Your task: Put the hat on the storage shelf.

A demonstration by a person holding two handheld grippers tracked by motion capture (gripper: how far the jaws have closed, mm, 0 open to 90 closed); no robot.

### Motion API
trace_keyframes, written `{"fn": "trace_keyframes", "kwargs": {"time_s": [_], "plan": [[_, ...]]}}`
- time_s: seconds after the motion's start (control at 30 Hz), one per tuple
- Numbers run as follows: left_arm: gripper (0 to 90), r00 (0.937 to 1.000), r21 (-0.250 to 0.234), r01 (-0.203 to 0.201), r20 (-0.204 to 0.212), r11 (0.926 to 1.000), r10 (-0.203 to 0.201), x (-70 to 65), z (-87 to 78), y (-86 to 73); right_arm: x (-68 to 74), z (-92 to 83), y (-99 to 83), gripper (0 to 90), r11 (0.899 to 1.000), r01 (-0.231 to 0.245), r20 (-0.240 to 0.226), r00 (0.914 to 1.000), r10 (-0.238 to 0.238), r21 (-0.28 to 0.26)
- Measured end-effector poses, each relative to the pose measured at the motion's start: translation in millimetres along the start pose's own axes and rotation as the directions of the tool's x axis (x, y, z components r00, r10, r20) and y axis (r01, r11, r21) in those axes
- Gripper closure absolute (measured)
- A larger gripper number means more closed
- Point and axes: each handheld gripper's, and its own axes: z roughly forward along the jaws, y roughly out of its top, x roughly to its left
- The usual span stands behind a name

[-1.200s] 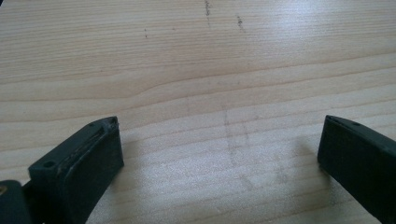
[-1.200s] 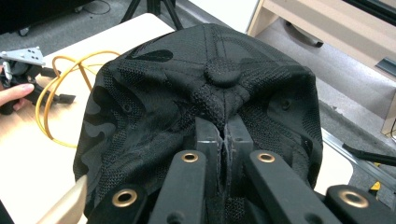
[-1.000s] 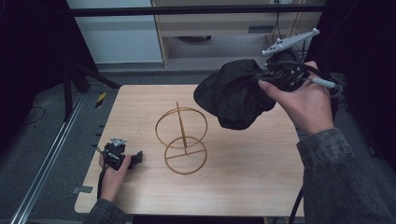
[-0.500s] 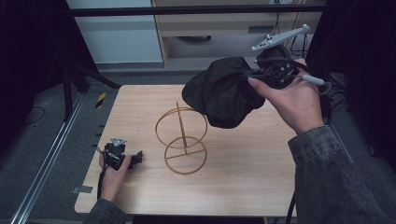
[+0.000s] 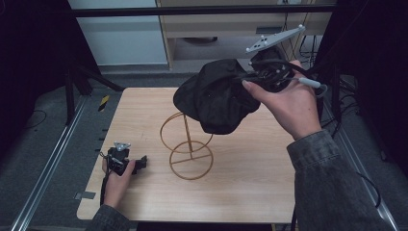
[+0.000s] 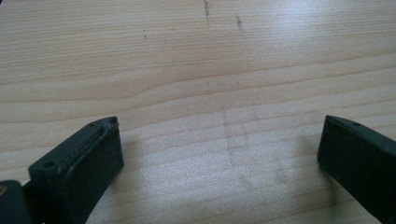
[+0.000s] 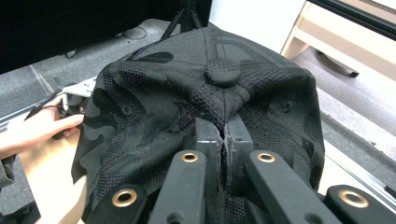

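Black cap (image 5: 216,96) pinched by right gripper (image 7: 223,135), crown button facing away along the jaws, above wire stand (image 5: 188,147), left gripper (image 6: 219,149) jaws apart on table (image 5: 250,163)

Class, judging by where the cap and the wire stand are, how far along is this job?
Done: the right gripper has pinched the black cap and lifted it. In hand: it hangs just above the gold wire stand. Left: setting it on the stand. The left gripper rests open on the table.

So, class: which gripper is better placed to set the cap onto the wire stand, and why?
The right gripper: its jaws pinch the black cap above the gold wire stand. The left gripper rests open at the table's near left, holding nothing.
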Motion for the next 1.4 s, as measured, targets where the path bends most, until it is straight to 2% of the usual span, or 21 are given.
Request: {"fn": "trace_keyframes", "kwargs": {"time_s": [0.3, 0.63, 1.4], "plan": [[0.0, 1.0, 0.0, 0.0, 0.0, 1.0, 0.0, 0.0, 0.0, 0.0, 10.6, 14.1, 3.7, 87.5, 1.0, 0.015, -0.033, 0.9994, -0.015, 0.002], [0.0, 1.0, -0.002, 0.002, 0.0, 1.0, -0.002, -0.2, 0.2, 0.0, 18.1, 21.5, 6.6, 87.5, 1.0, 0.023, -0.06, 0.9979, -0.023, 0.005], [0.0, 1.0, -0.002, 0.002, 0.0, 1.0, -0.002, -0.2, 0.2, 0.0, 24.3, 32.6, 2.6, 87.4, 0.999, 0.035, -0.092, 0.9952, -0.031, 0.04]]}}
